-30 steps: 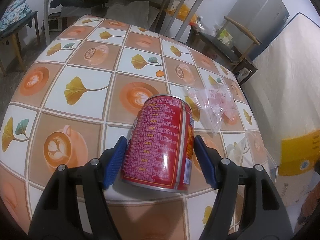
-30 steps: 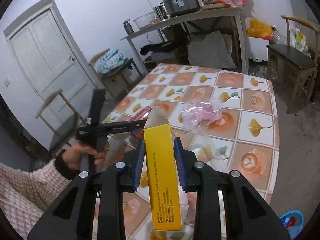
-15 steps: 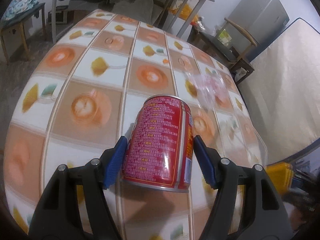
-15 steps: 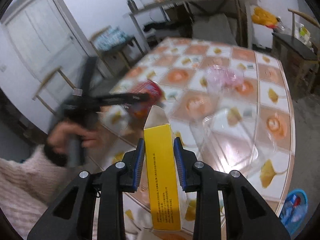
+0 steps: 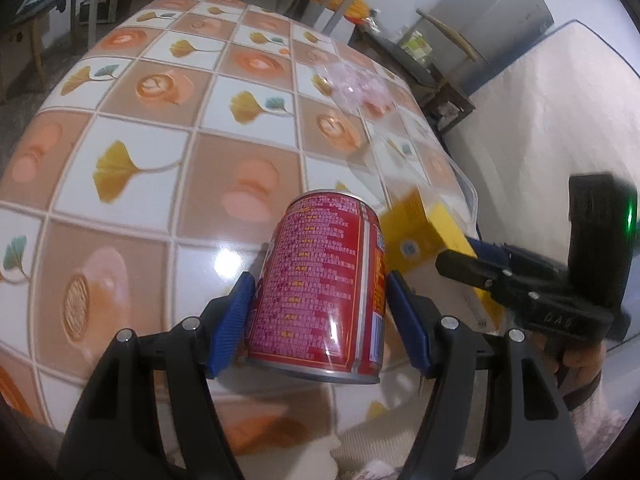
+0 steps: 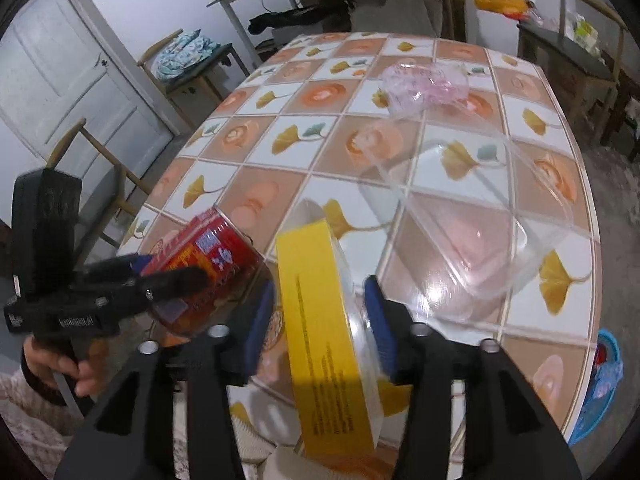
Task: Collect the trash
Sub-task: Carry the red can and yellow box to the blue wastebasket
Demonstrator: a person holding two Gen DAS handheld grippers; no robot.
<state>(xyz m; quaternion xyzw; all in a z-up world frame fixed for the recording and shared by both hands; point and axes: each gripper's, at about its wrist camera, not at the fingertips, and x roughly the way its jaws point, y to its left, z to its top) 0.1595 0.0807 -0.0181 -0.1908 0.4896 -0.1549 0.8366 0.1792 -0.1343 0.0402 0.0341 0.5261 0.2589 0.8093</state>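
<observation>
The left tongs [image 5: 320, 316] clamp a red can [image 5: 320, 280] above the bench's [image 5: 168, 152] near edge; the right tongs [image 6: 320, 320] are opening, pads off the yellow carton [image 6: 324, 320] between them.

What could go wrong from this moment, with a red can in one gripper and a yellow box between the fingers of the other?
1. The right gripper is opening and its pads stand clear of the tilted yellow box, which could drop uncontrolled near the table edge.
2. The red can, clamped in the left gripper, is close beside the box and may knock it.
3. The clear plastic container just beyond could be pushed.
</observation>
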